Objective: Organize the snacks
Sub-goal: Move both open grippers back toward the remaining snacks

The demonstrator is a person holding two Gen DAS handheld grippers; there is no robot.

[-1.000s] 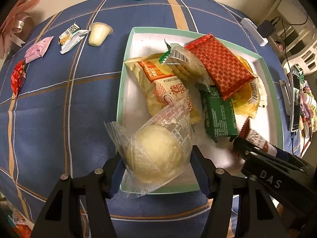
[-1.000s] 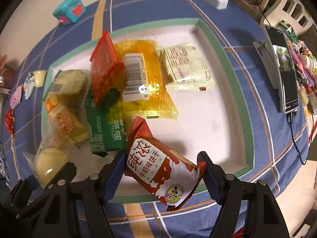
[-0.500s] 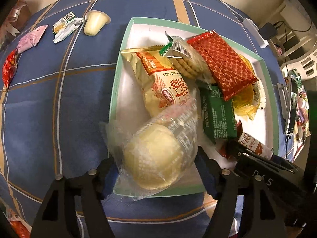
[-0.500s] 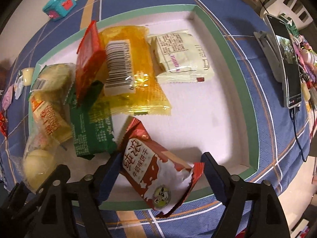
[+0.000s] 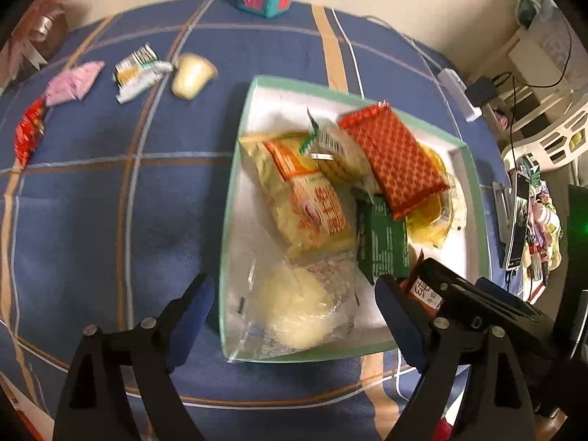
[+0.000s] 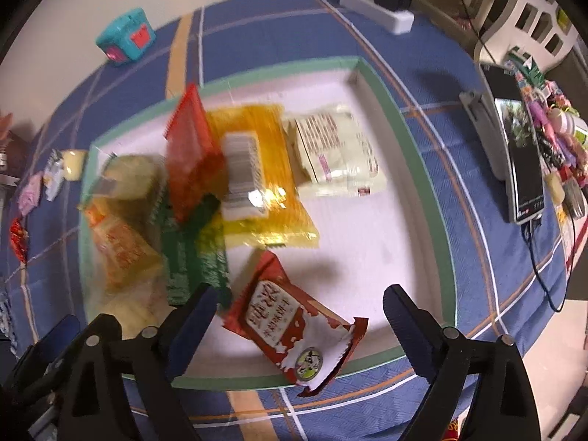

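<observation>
Snacks (image 5: 312, 205) in tray (image 5: 228, 220), tools (image 5: 294, 316) apart

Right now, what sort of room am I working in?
Probably a home living space or bedroom rather than a kitchen or lab: a blue plaid tablecloth covers the table, a power strip with a charger lies at its far edge, and a phone stands propped beside white plastic shelving.

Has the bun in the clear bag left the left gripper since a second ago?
Yes. The bun now lies in the tray's near corner, and the left gripper stands open around it.
</observation>
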